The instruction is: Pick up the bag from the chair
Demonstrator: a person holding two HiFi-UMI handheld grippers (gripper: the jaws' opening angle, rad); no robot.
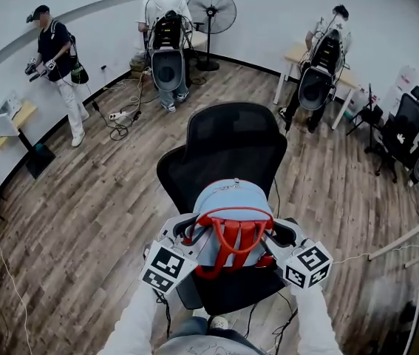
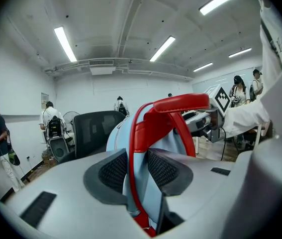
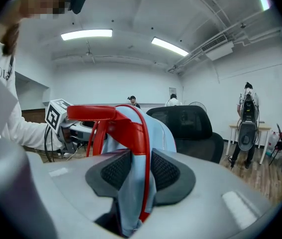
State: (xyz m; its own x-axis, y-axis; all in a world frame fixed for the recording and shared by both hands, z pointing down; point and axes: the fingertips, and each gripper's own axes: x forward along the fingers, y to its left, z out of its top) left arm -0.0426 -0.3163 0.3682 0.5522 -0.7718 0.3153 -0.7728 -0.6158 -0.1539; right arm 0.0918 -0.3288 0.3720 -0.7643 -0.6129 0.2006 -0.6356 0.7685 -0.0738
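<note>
The left tool [image 1: 189,235] is clamped on the left edge of the light-blue bag [image 1: 230,209], which hangs between both tools over the seat of the black chair [image 1: 227,135]. The right tool [image 1: 272,237] is clamped on its right edge. The grasp looks made, and lifting clear is what I judge remains. The head view cannot show whether the bag's bottom is off the seat. Only the left gripper view and right gripper view show fabric and red trim [image 2: 137,148] pinched between the pads [image 2: 113,171]
</note>
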